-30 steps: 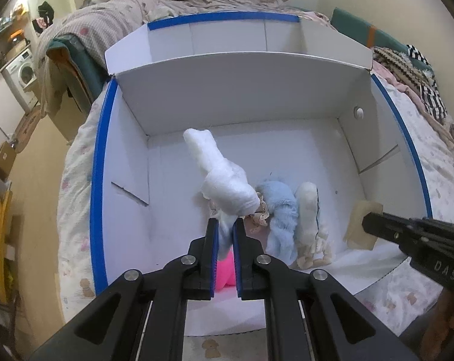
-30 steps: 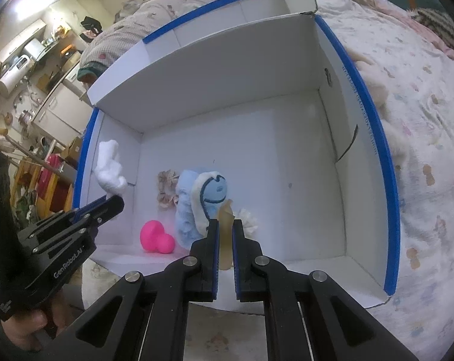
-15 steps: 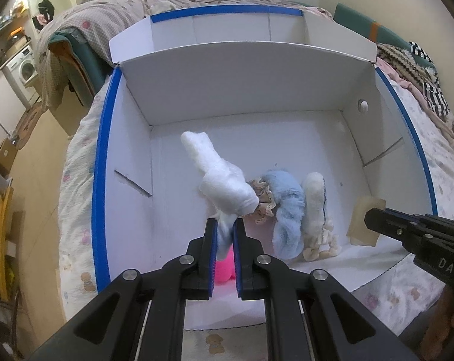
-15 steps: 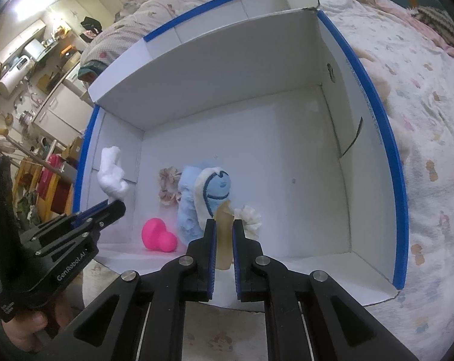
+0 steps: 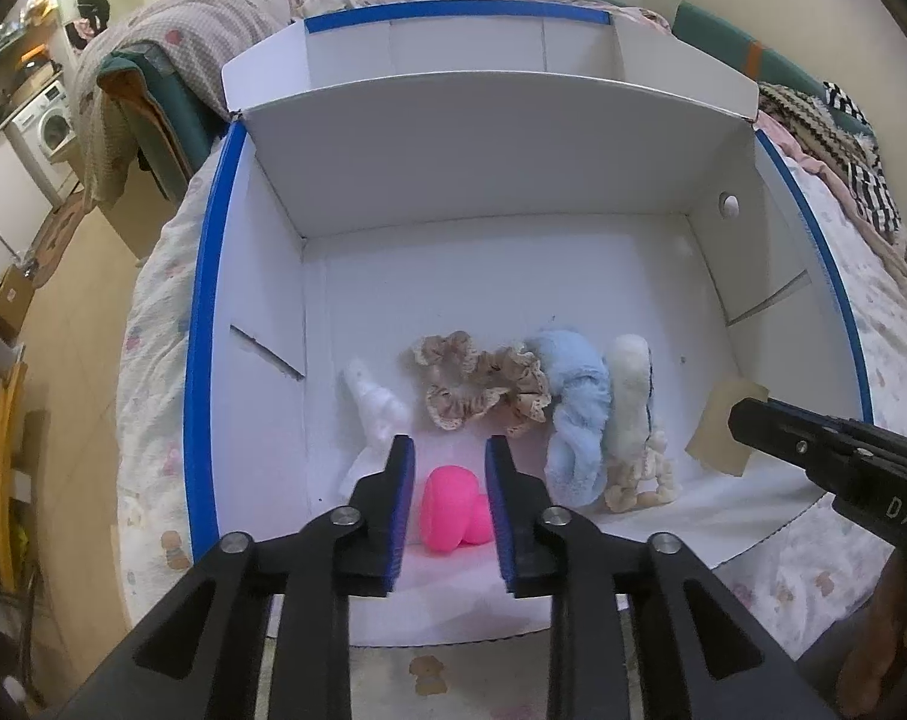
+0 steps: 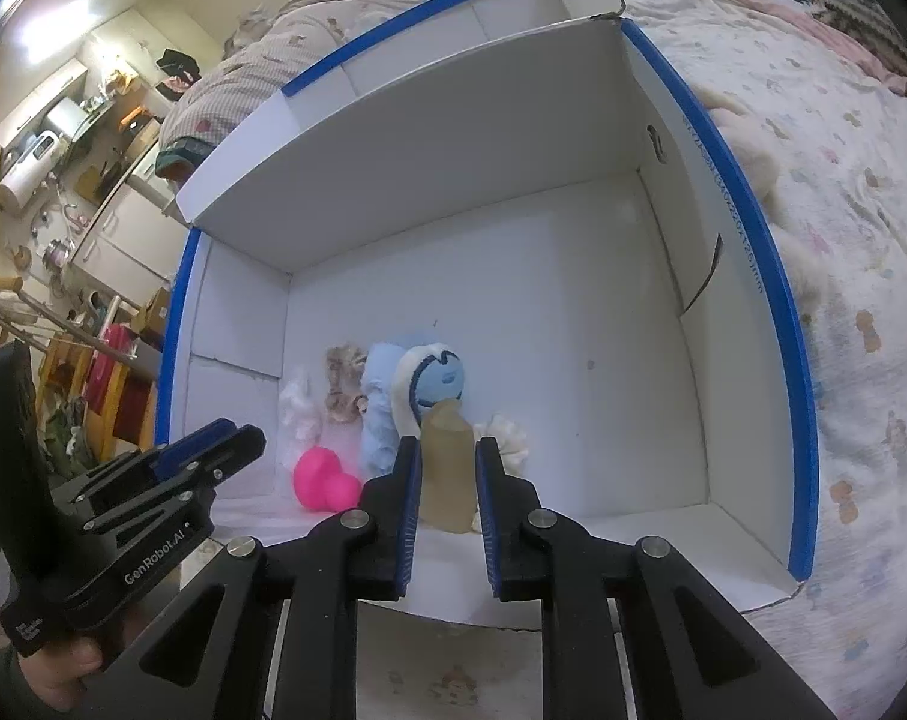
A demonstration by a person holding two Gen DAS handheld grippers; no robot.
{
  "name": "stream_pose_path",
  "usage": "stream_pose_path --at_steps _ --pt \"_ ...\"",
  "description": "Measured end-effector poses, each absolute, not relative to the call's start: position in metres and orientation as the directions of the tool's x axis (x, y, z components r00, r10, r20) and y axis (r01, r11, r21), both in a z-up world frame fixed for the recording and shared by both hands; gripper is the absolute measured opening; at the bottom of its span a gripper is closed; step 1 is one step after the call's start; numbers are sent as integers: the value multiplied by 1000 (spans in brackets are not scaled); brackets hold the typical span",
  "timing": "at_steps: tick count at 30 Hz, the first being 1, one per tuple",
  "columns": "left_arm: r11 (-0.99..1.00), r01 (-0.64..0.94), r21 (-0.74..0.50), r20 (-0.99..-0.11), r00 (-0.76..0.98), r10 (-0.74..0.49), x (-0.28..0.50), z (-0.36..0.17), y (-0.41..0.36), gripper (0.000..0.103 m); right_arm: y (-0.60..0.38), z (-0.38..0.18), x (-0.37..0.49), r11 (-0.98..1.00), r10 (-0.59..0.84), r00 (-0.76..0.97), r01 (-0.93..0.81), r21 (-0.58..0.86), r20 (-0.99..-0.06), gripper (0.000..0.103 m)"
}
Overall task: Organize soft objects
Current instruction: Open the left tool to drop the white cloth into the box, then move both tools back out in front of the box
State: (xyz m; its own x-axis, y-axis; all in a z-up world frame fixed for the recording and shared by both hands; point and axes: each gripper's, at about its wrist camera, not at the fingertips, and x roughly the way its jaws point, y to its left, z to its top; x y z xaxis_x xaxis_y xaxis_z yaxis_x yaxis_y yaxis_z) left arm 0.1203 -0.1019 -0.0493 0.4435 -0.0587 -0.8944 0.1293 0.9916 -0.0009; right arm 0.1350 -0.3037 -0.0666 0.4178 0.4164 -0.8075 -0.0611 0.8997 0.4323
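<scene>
Bedroom w/ kitchen corner in the bkgd; a bed (image 5: 171,276) w/ patterned cover carries a big white box (image 5: 489,192), blue-taped rims, flaps open. Everything soft sits in a row along the box's near wall.

Largest first: blue plush (image 5: 576,396) mid-row, cream rope toy (image 5: 636,474) touching its right side, beige scrunchie (image 5: 477,381) on its left. White sock (image 5: 372,405) lies on the box floor toward the near-left corner. Tan piece (image 6: 447,468) stands just right of the plush. Pink toy (image 5: 456,507) smallest, at the near wall.

Change vs a sec ago: left gripper (image 5: 447,468) was pinching the white sock up off the floor; now its jaws are opening, nothing between them, sock dropped flat inside, the pink toy showing thru the gap. Right gripper (image 6: 447,480) was clamped on the tan piece; its jaws are opening too, the piece between them but seems let go, resting on the floor. Scrunchie, half hidden by the sock before, now shows fully.

Meaning: two more items look delivered into the box. Prob. next: back both grippers out, fetch anything left outside.
</scene>
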Motion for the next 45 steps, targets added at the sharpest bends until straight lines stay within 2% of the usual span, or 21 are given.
stream_pose_path --at_steps 3,4,5,6,9,11,13,19,21,23,28,33,37,45 --pt "992 123 2 -890 452 -54 120 -47 -101 42 -306 -66 135 894 425 422 -55 445 -801 30" --pt "993 119 3 -887 458 -52 119 -46 -101 48 -306 -65 135 892 427 425 -54 448 -798 40" --pt "993 117 4 -885 463 -51 119 -45 -101 52 -307 -65 135 890 429 429 -52 453 -795 58" --pt "993 114 6 -880 472 -49 119 -43 -100 53 -307 -64 134 888 431 437 -50 457 -789 65" --pt "995 99 -16 -875 480 -62 120 -41 -97 55 -310 -61 133 884 433 456 -45 465 -778 70" --pt "996 85 -24 -872 485 -62 120 -39 -96 60 -312 -61 134 876 443 455 -37 481 -772 78" --pt "997 74 -19 -867 495 -53 120 -37 -95 60 -313 -60 135 867 454 459 -28 498 -764 82" --pt "997 76 -11 -852 522 -49 115 -29 -95 62 -310 -54 132 877 439 476 -43 478 -762 82" --pt "997 75 -12 -852 521 -49 113 -28 -93 62 -309 -52 130 887 422 490 -50 458 -763 86" --pt "998 65 -20 -851 523 -51 112 -26 -90 62 -310 -49 128 895 406 509 -54 443 -759 96" --pt "998 38 -41 -842 536 -55 106 -19 -80 62 -315 -42 120 895 396 550 -52 444 -735 103" --pt "996 51 -76 -848 522 -91 97 -14 -75 62 -320 -33 106 899 373 620 -59 434 -690 103" --pt "998 45 -52 -835 545 -68 85 -7 -68 62 -326 -21 88 912 333 687 -60 405 -646 103" --pt "999 8 -42 -837 546 -40 62 -8 -51 62 -326 -20 64 918 324 671 -52 393 -667 103"
